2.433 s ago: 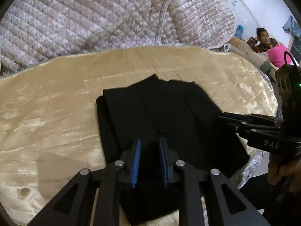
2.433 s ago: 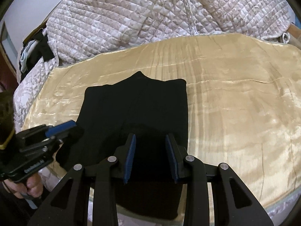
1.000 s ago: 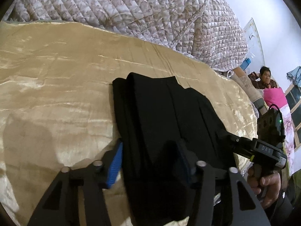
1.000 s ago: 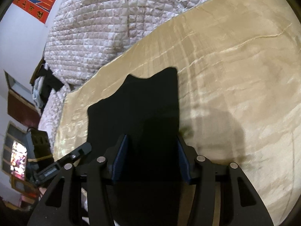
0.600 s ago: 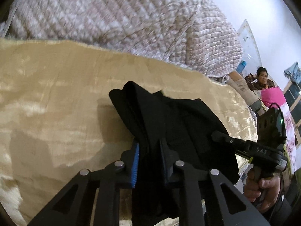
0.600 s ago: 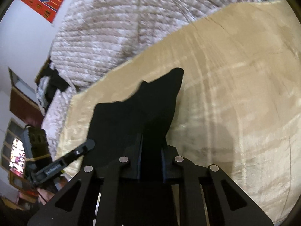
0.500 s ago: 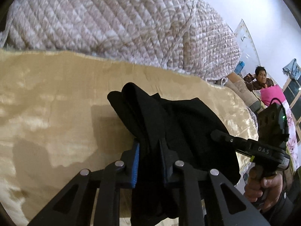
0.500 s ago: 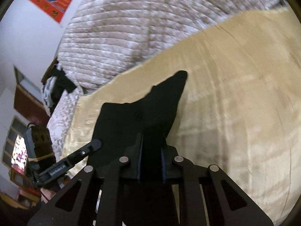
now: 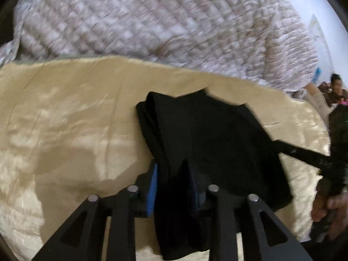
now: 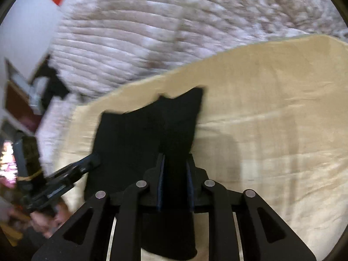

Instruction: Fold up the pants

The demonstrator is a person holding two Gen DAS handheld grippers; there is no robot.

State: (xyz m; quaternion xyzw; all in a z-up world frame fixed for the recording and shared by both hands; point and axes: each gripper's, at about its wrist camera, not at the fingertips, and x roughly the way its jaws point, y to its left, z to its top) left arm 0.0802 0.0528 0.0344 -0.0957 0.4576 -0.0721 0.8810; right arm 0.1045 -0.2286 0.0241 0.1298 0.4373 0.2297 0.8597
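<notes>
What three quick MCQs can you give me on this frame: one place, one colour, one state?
1. Where do the pants lie?
A. on the tan blanket
B. on the quilted cover
C. on the floor

2. What colour are the pants?
A. grey
B. black
C. tan

3. What is the right gripper doing?
A. hanging open above the cloth
B. resting open on the blanket
C. clamped on the pants' near edge

Key: 1 A, the dark cloth sits on the tan blanket, with the quilted cover behind it. 2 B, the cloth is plain black in both views. 3 C, black cloth fills the narrow gap between its pads; the left gripper grips likewise.
</notes>
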